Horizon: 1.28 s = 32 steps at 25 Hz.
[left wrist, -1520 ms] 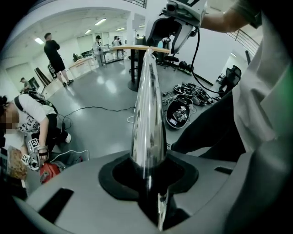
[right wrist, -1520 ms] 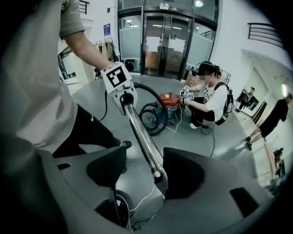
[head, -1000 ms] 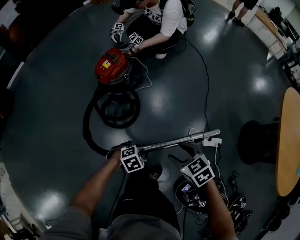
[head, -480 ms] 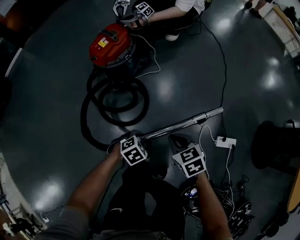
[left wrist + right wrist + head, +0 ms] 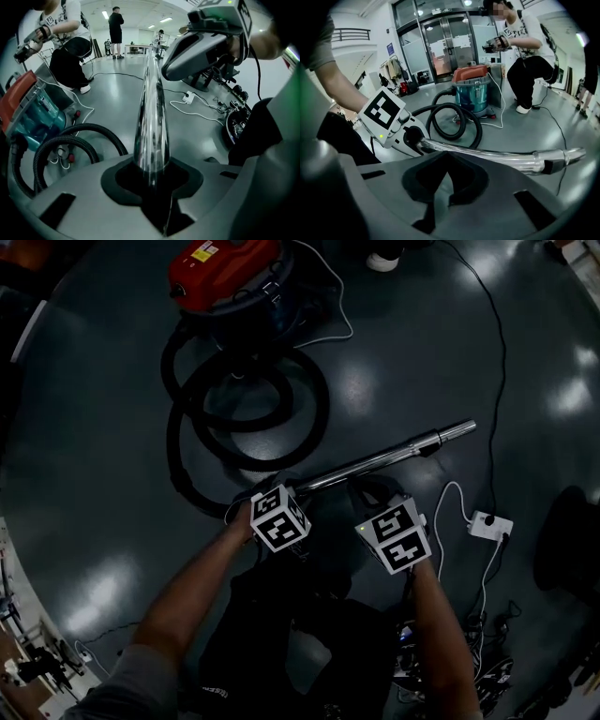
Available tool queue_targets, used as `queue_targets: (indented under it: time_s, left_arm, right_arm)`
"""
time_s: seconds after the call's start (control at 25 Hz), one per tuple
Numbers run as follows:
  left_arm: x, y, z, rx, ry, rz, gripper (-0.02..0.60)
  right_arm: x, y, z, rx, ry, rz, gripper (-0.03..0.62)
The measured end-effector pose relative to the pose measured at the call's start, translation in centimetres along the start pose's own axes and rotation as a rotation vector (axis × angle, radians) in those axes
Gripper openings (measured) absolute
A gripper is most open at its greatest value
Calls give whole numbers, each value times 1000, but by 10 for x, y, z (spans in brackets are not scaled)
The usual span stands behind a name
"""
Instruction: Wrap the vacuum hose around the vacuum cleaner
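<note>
Left gripper (image 5: 281,486) clamps the near end of one chrome wand (image 5: 394,456); right gripper (image 5: 371,493) is closed on nothing, just beside that wand; we count one black ribbed hose (image 5: 97,127), lying in two loose loops on the floor, upper left of centre, just below one vacuum cleaner (image 5: 220,268) with red lid and teal body; its yellow label is too small to read.
</note>
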<state>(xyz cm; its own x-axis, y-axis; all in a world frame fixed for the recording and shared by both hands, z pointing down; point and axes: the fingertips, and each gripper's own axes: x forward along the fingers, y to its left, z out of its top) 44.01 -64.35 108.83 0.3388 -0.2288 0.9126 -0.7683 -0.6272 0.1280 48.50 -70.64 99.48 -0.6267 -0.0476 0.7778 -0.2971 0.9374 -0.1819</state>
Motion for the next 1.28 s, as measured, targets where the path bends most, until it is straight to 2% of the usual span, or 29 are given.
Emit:
queue_targets:
  time_s: [0.28, 0.52, 0.64, 0.88, 1.08, 1.16, 1.28]
  left_arm:
    - [85, 20, -20, 44, 42, -2, 129]
    - [145, 31, -33, 82, 97, -34, 130]
    - [168, 32, -36, 88, 119, -54, 130]
    - [200, 33, -48, 89, 171, -113, 132]
    - [215, 37, -59, 96, 190, -129, 135]
    - [218, 38, -61, 91, 188, -143, 135]
    - [220, 38, -57, 68, 178, -170, 138]
  right_arm:
    - [71, -20, -42, -71, 52, 119, 6]
    - [122, -38, -84, -217, 126, 158, 6]
    - [139, -47, -101, -297, 141, 161, 12]
    - [175, -52, -127, -354, 169, 192, 125]
    - [203, -63, -140, -420, 214, 145, 133]
    - [209, -68, -141, -446, 204, 131, 132]
    - [209, -73, -141, -428, 170, 141, 132]
